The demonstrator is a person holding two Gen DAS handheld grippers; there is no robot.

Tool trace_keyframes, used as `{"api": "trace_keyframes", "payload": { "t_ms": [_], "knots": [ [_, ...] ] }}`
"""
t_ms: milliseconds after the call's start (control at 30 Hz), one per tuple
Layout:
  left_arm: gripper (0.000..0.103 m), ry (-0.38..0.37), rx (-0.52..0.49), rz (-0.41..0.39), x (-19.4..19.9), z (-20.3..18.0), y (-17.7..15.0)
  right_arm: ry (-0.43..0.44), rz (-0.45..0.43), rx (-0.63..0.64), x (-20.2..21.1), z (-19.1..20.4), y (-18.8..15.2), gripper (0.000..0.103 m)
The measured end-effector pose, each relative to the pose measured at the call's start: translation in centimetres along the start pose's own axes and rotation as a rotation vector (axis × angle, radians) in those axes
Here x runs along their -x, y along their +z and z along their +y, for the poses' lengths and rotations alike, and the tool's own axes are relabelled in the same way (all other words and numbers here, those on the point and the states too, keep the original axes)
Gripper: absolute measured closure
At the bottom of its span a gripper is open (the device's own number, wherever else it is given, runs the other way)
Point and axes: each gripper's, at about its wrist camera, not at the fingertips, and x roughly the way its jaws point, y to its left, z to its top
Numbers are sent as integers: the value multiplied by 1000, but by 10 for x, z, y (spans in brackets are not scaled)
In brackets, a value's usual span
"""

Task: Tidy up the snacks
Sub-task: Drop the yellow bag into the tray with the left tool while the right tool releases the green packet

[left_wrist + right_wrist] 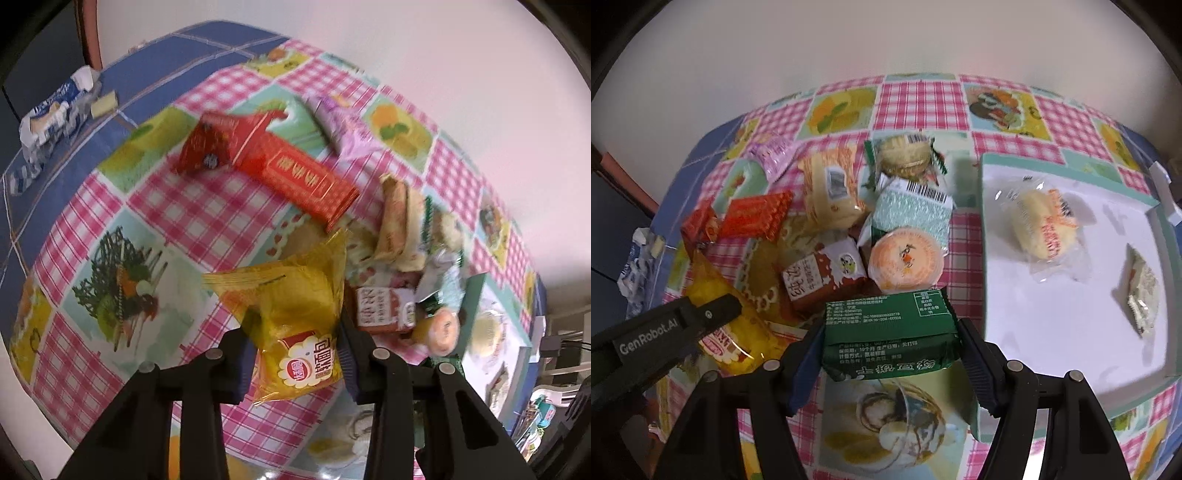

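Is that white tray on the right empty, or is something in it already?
Not empty. The white tray holds two wrapped snacks: a clear-wrapped yellow cake near its middle and a small pale packet by its right edge.

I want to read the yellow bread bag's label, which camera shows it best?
The left wrist view: the yellow bread bag sits front-on between the left gripper's fingers. The right wrist view shows it sideways, partly hidden.

Soft, even indoor light is falling w/ a pinkish cast on the wall (443, 74). Left wrist view is smearing w/ motion blur, esp. toward 3 o'clock. Fisheye is bowing the tablecloth (916, 99); black vignette is closing in at corners. White tray (1071, 295) is glaring slightly.
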Motion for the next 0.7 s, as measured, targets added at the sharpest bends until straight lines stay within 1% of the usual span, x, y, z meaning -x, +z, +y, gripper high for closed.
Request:
{"api": "trace_keyframes", "payload": {
  "t_ms": [133,233,333,400,533,600,700],
  "knots": [
    [62,-25,-8,-49,23,-1,-1,20,-39,-6,23,-1,3,31],
    [62,-35,-17,-79,36,-3,-3,15,-73,-4,39,-2,3,31],
    [62,-46,-28,-96,44,-13,-5,13,-77,-14,44,-6,3,31],
    [62,-58,-46,-90,46,-19,-7,18,-70,-35,44,-13,3,31],
    [62,-71,-77,-71,41,-34,-12,-6,-56,-102,42,-37,1,31],
    [62,-79,-104,-66,40,-45,-16,-29,-55,-140,43,-53,1,31],
    [62,-111,-146,-49,39,-63,-26,-86,-45,-207,43,-81,-2,31]
  ]
}}
